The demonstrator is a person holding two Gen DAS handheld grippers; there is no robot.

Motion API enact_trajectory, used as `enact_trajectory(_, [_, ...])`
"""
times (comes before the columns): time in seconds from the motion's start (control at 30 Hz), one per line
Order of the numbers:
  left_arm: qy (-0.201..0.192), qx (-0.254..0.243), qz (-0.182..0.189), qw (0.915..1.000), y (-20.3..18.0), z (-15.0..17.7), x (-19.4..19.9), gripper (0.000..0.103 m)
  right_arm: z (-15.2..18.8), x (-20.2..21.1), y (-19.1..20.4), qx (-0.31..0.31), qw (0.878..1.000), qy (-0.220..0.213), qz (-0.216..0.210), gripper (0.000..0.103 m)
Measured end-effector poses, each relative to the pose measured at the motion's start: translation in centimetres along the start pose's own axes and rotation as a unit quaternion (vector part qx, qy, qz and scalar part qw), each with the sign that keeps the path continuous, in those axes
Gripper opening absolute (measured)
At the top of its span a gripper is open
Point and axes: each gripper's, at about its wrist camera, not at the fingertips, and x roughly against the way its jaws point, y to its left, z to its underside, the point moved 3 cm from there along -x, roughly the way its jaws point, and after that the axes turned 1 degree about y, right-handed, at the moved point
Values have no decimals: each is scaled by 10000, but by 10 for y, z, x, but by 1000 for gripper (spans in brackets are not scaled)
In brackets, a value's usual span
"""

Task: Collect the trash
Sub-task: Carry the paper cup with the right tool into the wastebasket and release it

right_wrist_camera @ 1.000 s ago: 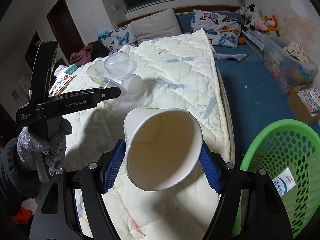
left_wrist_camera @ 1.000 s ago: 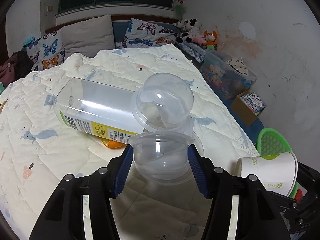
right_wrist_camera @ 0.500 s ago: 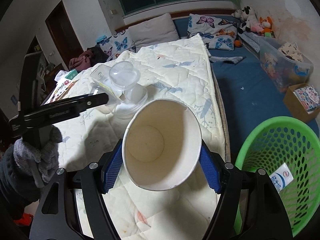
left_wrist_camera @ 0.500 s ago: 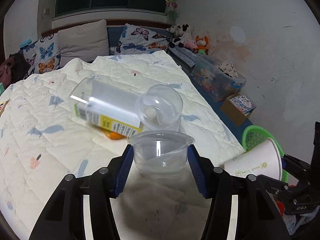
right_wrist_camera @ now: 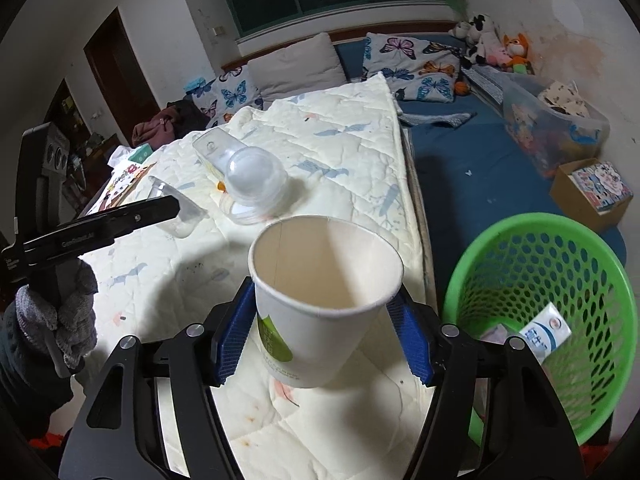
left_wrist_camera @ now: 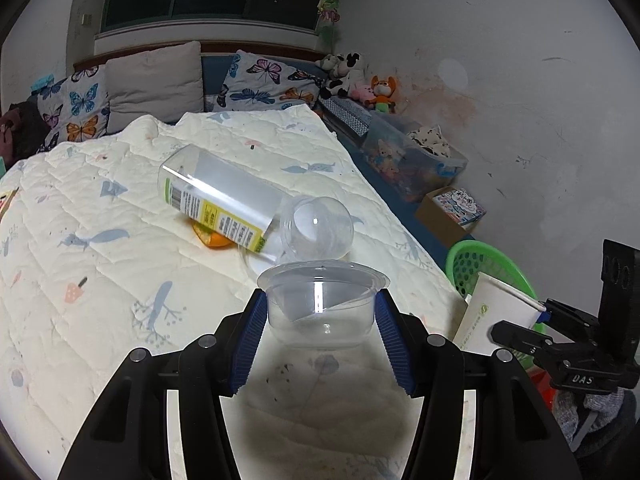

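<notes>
- Left wrist view: the left gripper (left_wrist_camera: 320, 320) clamps a clear plastic dessert cup (left_wrist_camera: 322, 308) by its side walls, pads pressed on both sides, above the cream quilted bedspread (left_wrist_camera: 100, 280).
- Right wrist view: the right gripper (right_wrist_camera: 324, 332) holds a white paper cup with a green mark (right_wrist_camera: 320, 304), mouth tilted up toward the camera. Its jaws have just been closing, and the cup stands between them with the pads against its wall.
- Step in hand, by judgement: both items are lifted and in carry toward the green perforated plastic basket (right_wrist_camera: 552, 300), which stands on the floor just beside the bed edge.
- Next move calls for bringing each cup over the basket mouth before opening the jaws; the paper cup is nearer.
- Remaining trash on the bedspread: a clear cylindrical tube with a yellow label (left_wrist_camera: 220, 200) and a clear plastic dome lid (left_wrist_camera: 320, 228) touching it.
- Right wrist view alone shows the basket interior, with a white and blue wrapper (right_wrist_camera: 544, 332) in it, and the gloved hand (right_wrist_camera: 60, 312) on the left gripper.
- Left wrist view alone shows an orange item (left_wrist_camera: 212, 240) under the tube.
</notes>
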Motion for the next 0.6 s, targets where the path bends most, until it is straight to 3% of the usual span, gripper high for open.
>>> enact_trajectory(0.2, [-7,-133,68,9999,-10,3,10,54,1,17,-11,-153,9997,-177,116,66])
enact_trajectory(0.6, [-44,-454,530,9976,-61,-2,15,54,8,54,-93,-591,9917,-287,1104,66])
